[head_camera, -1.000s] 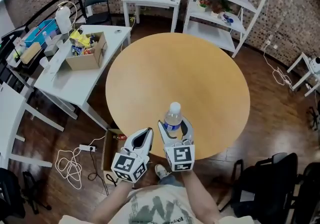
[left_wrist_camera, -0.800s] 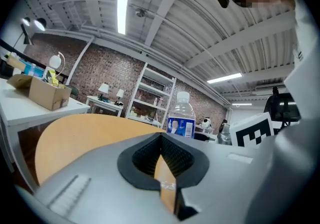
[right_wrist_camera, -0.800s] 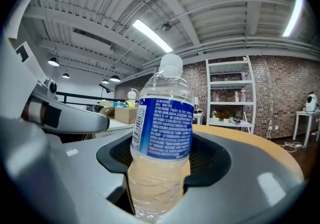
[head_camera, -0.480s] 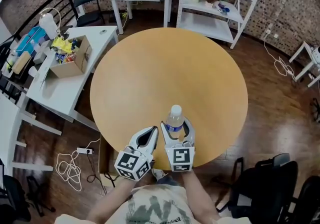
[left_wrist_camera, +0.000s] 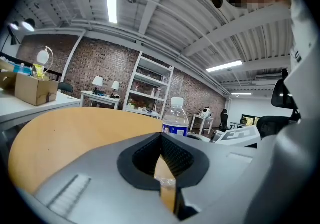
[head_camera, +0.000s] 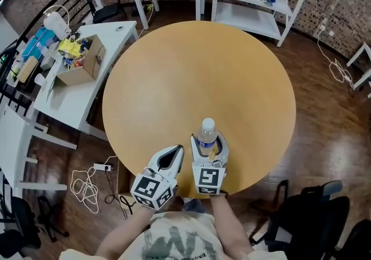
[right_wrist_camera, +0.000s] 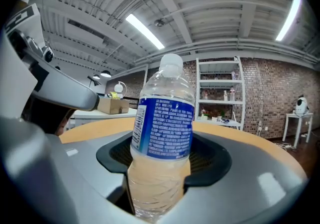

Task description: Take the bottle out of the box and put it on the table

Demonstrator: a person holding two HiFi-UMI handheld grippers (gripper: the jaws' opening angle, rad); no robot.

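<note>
Cardboard box (head_camera: 87, 62) with items inside is seen on white side table (head_camera: 75, 99), far left, well apart from the rest. Left gripper (head_camera: 173, 152) is held at near edge of round table (head_camera: 197, 73), jaws closed together, nothing gripped. Just right of it, bottle (head_camera: 207, 132) is clamped upright in right gripper (head_camera: 209, 140), over the same edge. Contact between bottle and tabletop can't be confirmed.

Head view looks steeply down; both gripper views share the bottle (right_wrist_camera: 162, 118).
</note>
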